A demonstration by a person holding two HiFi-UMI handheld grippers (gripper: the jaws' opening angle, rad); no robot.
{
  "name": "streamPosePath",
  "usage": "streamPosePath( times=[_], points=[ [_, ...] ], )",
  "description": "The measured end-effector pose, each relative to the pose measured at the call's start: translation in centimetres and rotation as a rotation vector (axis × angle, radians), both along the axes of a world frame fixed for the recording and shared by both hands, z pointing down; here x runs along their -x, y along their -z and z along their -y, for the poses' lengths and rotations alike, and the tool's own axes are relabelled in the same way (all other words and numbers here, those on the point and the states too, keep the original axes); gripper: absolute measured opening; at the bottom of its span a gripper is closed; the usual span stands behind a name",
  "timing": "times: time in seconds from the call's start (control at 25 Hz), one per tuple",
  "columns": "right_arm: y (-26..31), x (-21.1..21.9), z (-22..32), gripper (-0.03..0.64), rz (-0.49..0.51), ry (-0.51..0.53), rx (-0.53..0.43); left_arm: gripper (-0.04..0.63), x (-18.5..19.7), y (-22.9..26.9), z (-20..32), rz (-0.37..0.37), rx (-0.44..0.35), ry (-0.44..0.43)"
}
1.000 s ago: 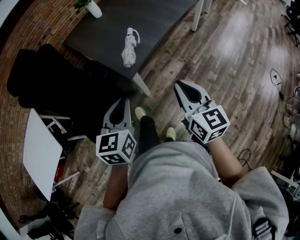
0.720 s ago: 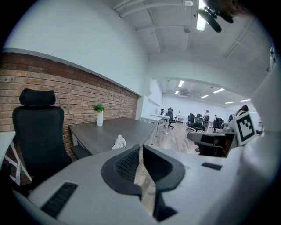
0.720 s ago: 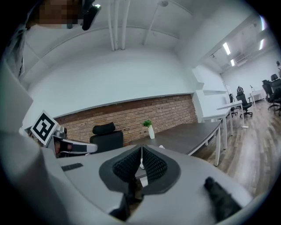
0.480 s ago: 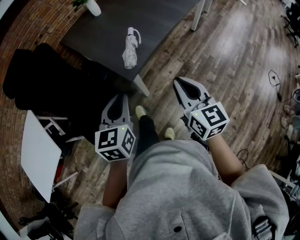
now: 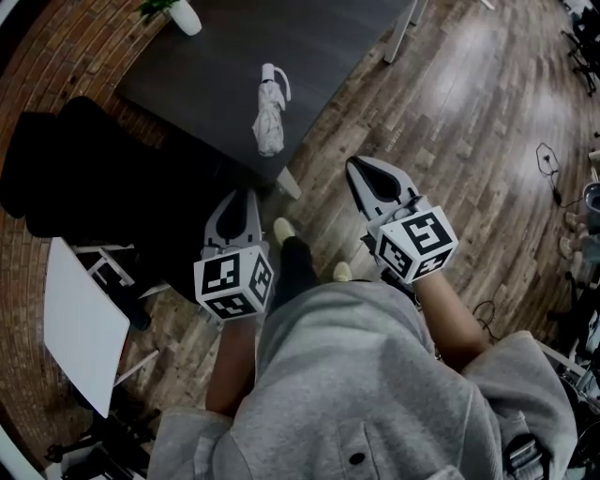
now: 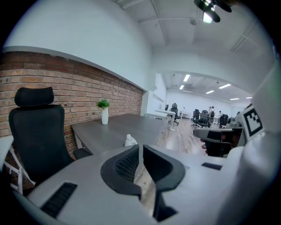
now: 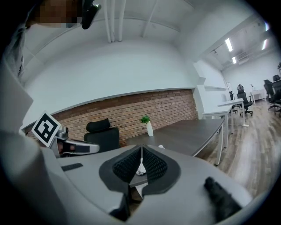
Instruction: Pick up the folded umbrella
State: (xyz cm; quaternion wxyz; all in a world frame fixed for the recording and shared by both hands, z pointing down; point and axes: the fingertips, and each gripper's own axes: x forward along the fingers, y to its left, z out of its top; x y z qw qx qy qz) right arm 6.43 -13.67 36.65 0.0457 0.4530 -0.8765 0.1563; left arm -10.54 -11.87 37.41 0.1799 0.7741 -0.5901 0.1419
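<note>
Jaws pressed together, empty, on left gripper [image 5: 246, 199] and right gripper [image 5: 361, 171]; folded umbrella [image 5: 270, 111] lies flat on table [image 5: 206, 56], long axis pointing away, strap end far.

No legible text, labels or numbers anywhere.

an open-plan office with desks [image 5: 234, 47] and office chairs [image 6: 37, 132].

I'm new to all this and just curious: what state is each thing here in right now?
folded umbrella: folded, lying on the table, untouched
left gripper: jaws shut, empty
right gripper: jaws shut, empty
vase with plant: upright on the table
</note>
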Motion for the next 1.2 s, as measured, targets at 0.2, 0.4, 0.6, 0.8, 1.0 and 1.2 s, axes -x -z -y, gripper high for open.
streamPosePath(
  times=[0.2, 0.4, 0.6, 0.8, 1.0, 1.2],
  points=[
    [-0.4, 1.3, 2.7, 0.025, -0.011, -0.001, 0.016, 0.037, 1.3, -0.7, 2.9, -0.012, 0.022, -0.003],
    [-0.5, 2.7, 5.1, 0.025, -0.024, -0.001, 0.022, 0.037, 2.5, -1.0, 5.4, -0.026, 0.032, -0.010],
    [-0.4, 3.8, 7.2, 0.025, -0.039, -0.020, 0.028, 0.037, 3.6, -1.1, 7.9, -0.040, 0.042, -0.029],
    [-0.4, 4.7, 9.2, 0.025, -0.050, -0.048, 0.035, 0.037, 4.5, -1.4, 10.4, -0.052, 0.052, -0.055],
    [-0.6, 5.5, 11.1, 0.025, -0.065, -0.082, 0.049, 0.037, 5.2, -2.1, 12.9, -0.066, 0.073, -0.086],
    [-0.6, 7.2, 13.1, 0.025, -0.085, -0.101, 0.058, 0.037, 6.6, -2.6, 15.1, -0.082, 0.096, -0.107]
  ],
)
